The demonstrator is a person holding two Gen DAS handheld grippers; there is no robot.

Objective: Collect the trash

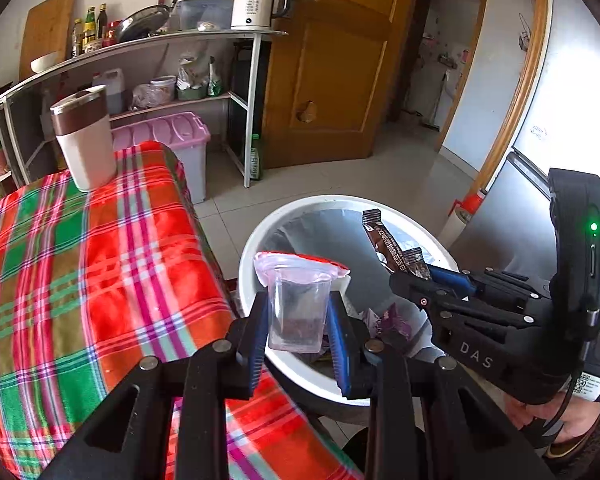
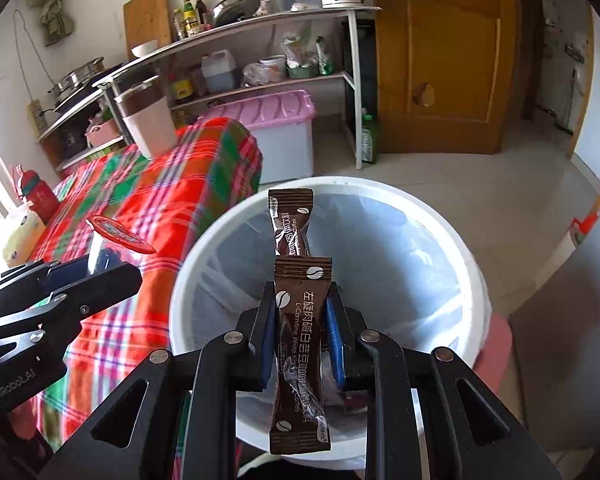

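My left gripper (image 1: 298,320) is shut on a clear plastic cup (image 1: 298,312) with a peeled red foil lid, held over the near rim of the white trash bin (image 1: 260,240). The cup also shows in the right wrist view (image 2: 116,240). My right gripper (image 2: 302,328) is shut on brown coffee sachets (image 2: 302,344), two of them visible, held over the open bin (image 2: 204,240). The bin has a clear liner and some wrappers at its bottom (image 1: 392,320). The right gripper shows in the left wrist view (image 1: 424,276) with the sachets (image 1: 384,240).
A table with a red and green plaid cloth (image 1: 80,280) stands left of the bin. A brown and white tumbler (image 1: 84,136) stands on its far end. A pink-lidded storage box (image 1: 180,136), a metal shelf rack (image 1: 244,104) and a wooden door (image 1: 332,72) stand behind.
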